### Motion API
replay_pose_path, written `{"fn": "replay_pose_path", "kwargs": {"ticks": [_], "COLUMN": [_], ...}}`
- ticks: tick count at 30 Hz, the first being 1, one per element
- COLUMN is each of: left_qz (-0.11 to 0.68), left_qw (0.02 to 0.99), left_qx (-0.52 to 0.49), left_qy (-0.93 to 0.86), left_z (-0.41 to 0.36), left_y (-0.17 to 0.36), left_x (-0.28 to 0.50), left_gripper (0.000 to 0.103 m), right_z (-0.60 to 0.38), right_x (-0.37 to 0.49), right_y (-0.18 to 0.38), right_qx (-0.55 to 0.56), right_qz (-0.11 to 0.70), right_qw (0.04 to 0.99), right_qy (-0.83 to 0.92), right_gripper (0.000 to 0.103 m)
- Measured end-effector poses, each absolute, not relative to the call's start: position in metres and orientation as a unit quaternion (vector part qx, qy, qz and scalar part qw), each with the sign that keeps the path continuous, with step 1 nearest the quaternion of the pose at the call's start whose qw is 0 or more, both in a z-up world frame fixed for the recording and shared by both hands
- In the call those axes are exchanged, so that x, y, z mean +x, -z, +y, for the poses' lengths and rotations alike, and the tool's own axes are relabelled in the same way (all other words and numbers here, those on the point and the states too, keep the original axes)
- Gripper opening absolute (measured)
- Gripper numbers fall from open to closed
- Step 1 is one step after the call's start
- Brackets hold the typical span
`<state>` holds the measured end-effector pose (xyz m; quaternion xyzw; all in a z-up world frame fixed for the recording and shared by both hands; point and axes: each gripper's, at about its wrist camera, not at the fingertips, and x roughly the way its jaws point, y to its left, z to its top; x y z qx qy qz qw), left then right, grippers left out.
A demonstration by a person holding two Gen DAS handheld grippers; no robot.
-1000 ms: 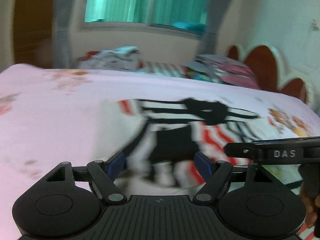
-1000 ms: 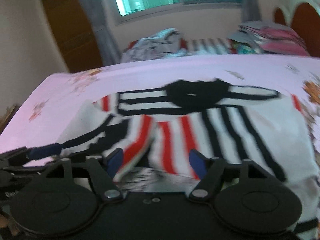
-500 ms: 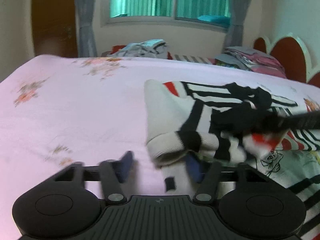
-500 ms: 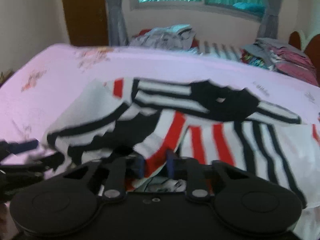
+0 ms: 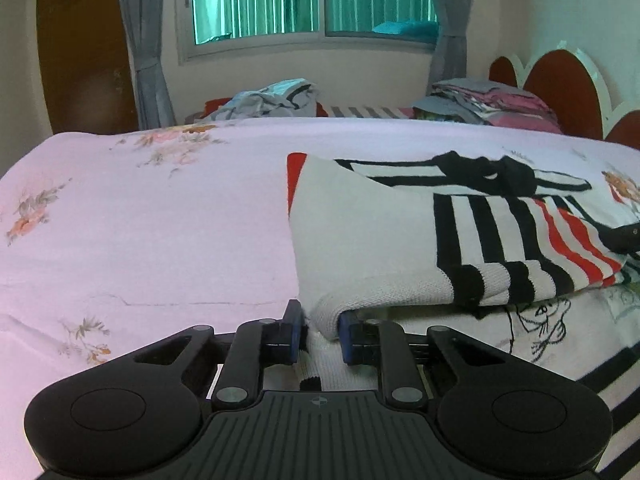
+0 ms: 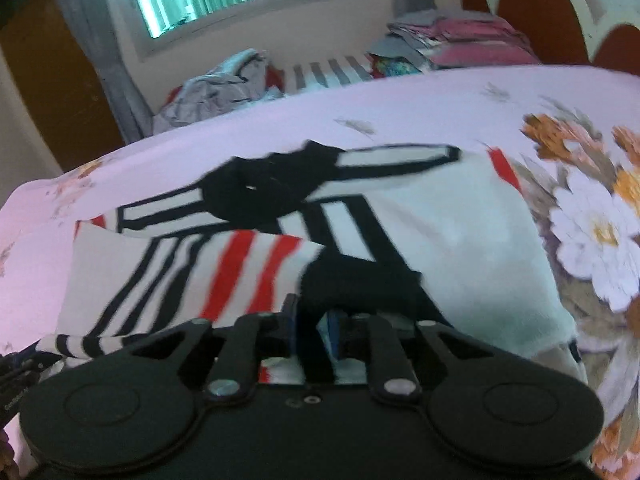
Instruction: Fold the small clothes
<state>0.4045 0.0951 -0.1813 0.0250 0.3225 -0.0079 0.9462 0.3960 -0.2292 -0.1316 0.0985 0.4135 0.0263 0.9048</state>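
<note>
A small white sweater (image 5: 400, 240) with black and red stripes and a black collar lies on the pink bed; its left side is folded over onto the body. My left gripper (image 5: 322, 338) is shut on the folded white hem edge. In the right wrist view the sweater (image 6: 460, 248) lies spread ahead with the striped flap (image 6: 208, 272) across its left half. My right gripper (image 6: 314, 334) is shut on the striped fabric at the near edge. The right gripper's tip shows at the right edge of the left wrist view (image 5: 626, 238).
The pink floral bedsheet (image 5: 140, 240) stretches to the left. A crumpled grey clothes pile (image 5: 272, 100) and a stack of folded clothes (image 5: 488, 104) sit at the far edge. A red headboard (image 5: 560, 88) stands at the right. A window with curtains is behind.
Both grippers closed from open onto the sweater. The left side of the sweater was carried over onto the body and now lies folded; the left gripper sits at the fold's near corner.
</note>
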Motion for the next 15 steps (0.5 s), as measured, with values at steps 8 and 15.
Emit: {"fn": "replay_pose_path", "kwargs": {"ticks": [8, 15], "left_qz": [0.336, 0.370], "left_qw": [0.942, 0.928], "left_qx": [0.001, -0.035], "left_qy": [0.006, -0.004], "left_z": [0.100, 0.100], "left_y": [0.181, 0.172], "left_x": [0.406, 0.411], "left_gripper": [0.019, 0.021], "right_z": [-0.232, -0.237], "right_x": [0.389, 0.387], "right_y": [0.128, 0.129], "right_qx": [0.073, 0.050], "right_qz": [0.401, 0.416], "right_qw": [0.913, 0.908], "right_qy": [-0.026, -0.033], "right_gripper": [0.009, 0.026]}}
